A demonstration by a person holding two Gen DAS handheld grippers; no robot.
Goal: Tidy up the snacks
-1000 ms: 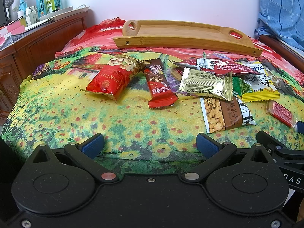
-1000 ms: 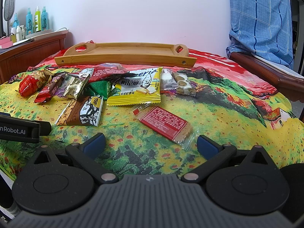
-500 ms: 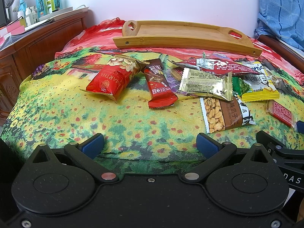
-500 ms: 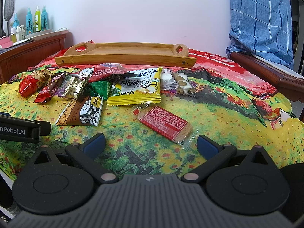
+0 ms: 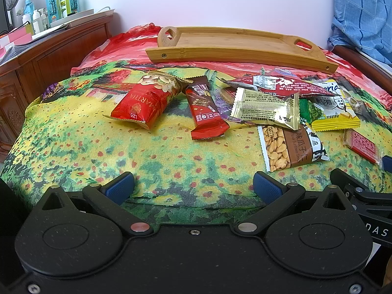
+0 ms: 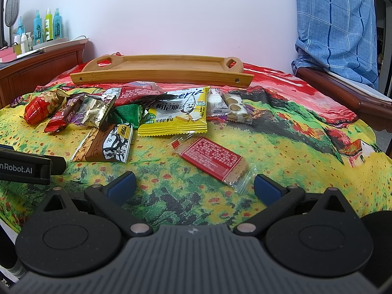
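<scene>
Several snack packets lie in a loose heap on a flowered cloth. In the left wrist view I see a red Martha bag (image 5: pixel 147 103), a red-brown bar (image 5: pixel 205 112), a gold packet (image 5: pixel 267 109) and a sunflower-seed packet (image 5: pixel 291 147). In the right wrist view a yellow packet (image 6: pixel 176 115) and a red cracker packet (image 6: pixel 210 158) lie nearest. An empty bamboo tray (image 5: pixel 235 46) stands behind the heap; it also shows in the right wrist view (image 6: pixel 161 69). My left gripper (image 5: pixel 193 187) is open and empty at the cloth's near edge. My right gripper (image 6: pixel 193 187) is open and empty, just short of the cracker packet.
A wooden cabinet (image 5: pixel 49 58) with bottles (image 5: pixel 61 0) stands at the left. A blue checked cloth (image 6: pixel 338 24) hangs over a wooden rail (image 6: pixel 343 90) at the right. The left gripper's body (image 6: pixel 24 166) shows at the right wrist view's left edge.
</scene>
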